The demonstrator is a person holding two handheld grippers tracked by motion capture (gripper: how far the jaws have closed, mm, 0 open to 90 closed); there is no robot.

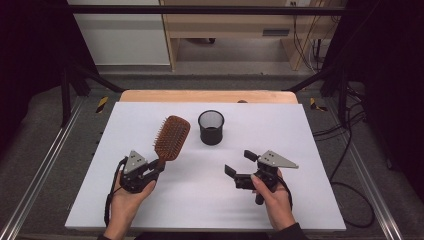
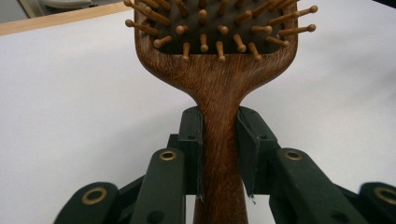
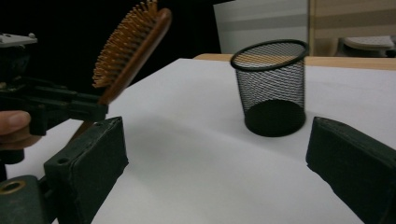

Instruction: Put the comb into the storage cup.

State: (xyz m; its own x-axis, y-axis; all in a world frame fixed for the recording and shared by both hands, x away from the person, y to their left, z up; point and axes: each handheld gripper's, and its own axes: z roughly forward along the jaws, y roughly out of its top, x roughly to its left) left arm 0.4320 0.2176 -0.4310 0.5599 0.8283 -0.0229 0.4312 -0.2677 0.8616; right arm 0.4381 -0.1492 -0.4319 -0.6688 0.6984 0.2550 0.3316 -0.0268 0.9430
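1. The person's left gripper (image 1: 150, 172) sits near the front left part of the white table (image 1: 200, 200), held in the left hand (image 1: 125, 197) that comes in from the near edge.
2. Its two black jaws are pinching the wooden hairbrush (image 1: 170, 139) by the narrow handle, one pad pressed on each side of it; the left gripper view shows this plainly, with the handle (image 2: 219, 154) running straight up between the pads (image 2: 194, 144).
3. The hairbrush points away from the person and slightly to the right, its paddle head lifted off the table and tilted. In the right gripper view the brush (image 3: 133, 46) slants upward with its wooden pins facing up and to that view's left.
4. The right gripper (image 1: 239, 166) is held in the right hand (image 1: 272, 197) over the front right part of the table. Its jaws are spread wide with nothing between them, and they point left, toward the middle of the table.
5. A black mesh cup (image 1: 211, 127) stands upright on the table toward the back, just right of the brush head and apart from it. It looks empty in the high view.
6. In the right gripper view the mesh cup (image 3: 271, 88) stands beyond the gap between that gripper's own spread jaws, well apart from both.
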